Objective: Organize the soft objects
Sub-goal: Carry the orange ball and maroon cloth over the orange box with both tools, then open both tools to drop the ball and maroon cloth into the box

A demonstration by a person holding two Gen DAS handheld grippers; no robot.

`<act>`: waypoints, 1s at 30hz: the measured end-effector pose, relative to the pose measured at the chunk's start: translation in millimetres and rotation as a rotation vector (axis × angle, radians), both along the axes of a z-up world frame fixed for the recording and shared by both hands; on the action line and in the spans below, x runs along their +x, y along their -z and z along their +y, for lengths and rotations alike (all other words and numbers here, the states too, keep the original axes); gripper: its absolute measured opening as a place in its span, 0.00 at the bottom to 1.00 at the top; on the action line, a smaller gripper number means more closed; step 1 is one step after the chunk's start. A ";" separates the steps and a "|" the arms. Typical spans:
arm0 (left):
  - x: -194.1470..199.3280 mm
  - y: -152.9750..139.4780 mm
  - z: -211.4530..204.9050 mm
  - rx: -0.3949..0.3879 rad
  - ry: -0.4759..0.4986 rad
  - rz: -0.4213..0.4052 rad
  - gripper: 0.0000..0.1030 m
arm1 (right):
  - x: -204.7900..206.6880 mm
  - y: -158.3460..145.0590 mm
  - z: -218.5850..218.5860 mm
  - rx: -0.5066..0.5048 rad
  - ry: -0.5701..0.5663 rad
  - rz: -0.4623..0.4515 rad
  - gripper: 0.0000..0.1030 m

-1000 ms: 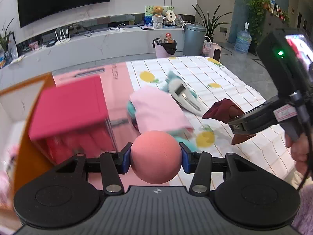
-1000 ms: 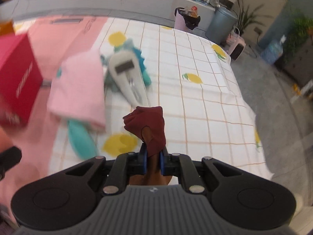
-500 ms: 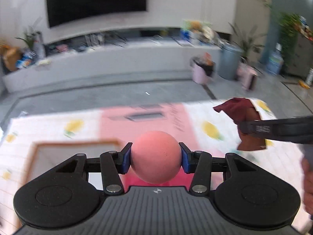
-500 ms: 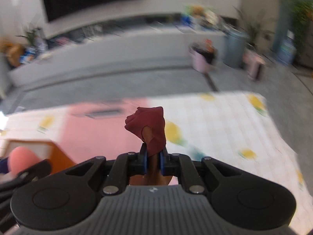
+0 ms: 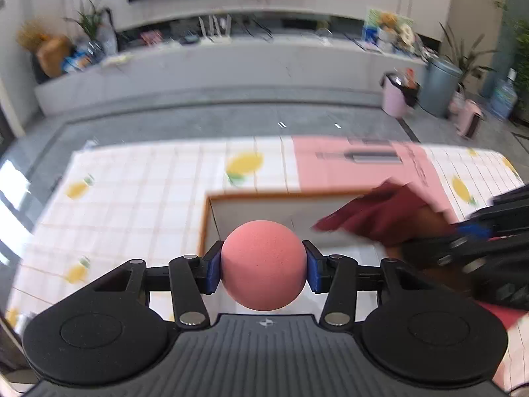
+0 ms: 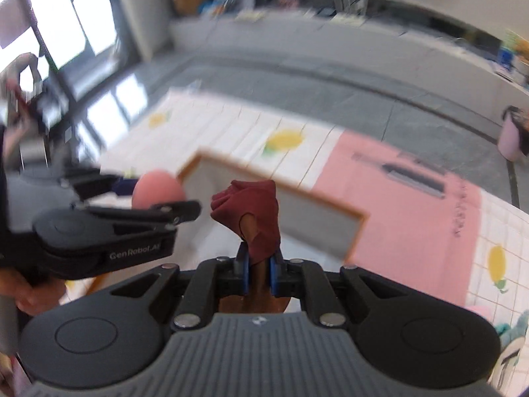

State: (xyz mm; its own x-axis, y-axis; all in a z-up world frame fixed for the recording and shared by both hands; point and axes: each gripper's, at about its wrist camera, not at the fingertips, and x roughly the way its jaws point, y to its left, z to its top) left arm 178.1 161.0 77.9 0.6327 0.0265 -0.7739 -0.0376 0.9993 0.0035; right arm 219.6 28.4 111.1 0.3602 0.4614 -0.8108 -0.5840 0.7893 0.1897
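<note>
Left wrist: left gripper clamps the pink foam ball across its widest part, over the orange-rimmed box. Probably light and squashy; pads on opposite sides suit it. Right gripper comes in blurred from the right edge.

Right wrist: right gripper pinches the maroon cloth item by its lower end, the rest bunched above the jaws. Limp, so any fold works. Only here: the box's far right corner and the person's hand on the left tool.

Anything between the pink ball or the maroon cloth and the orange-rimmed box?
Nothing visible. The left gripper holds the pink ball over the open box; the right gripper holds the maroon cloth beside it over the same opening. What shows of the box's inside looks bare.
</note>
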 end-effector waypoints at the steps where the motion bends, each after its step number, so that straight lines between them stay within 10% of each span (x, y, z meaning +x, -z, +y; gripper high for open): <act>1: 1.1 4.2 4.6 0.002 0.000 0.010 0.54 | -1.6 9.6 11.2 -0.038 -0.026 0.012 0.09; 15: 4.5 44.6 9.5 0.091 0.045 0.066 0.56 | 3.4 96.3 53.1 -0.413 -0.086 -0.004 0.09; 22: -0.9 41.7 7.0 0.103 0.045 -0.033 0.83 | 8.8 97.5 48.9 -0.405 -0.072 -0.019 0.09; 30: -10.2 12.6 7.0 0.043 0.092 -0.118 0.85 | 8.5 92.9 46.0 -0.379 -0.054 -0.027 0.12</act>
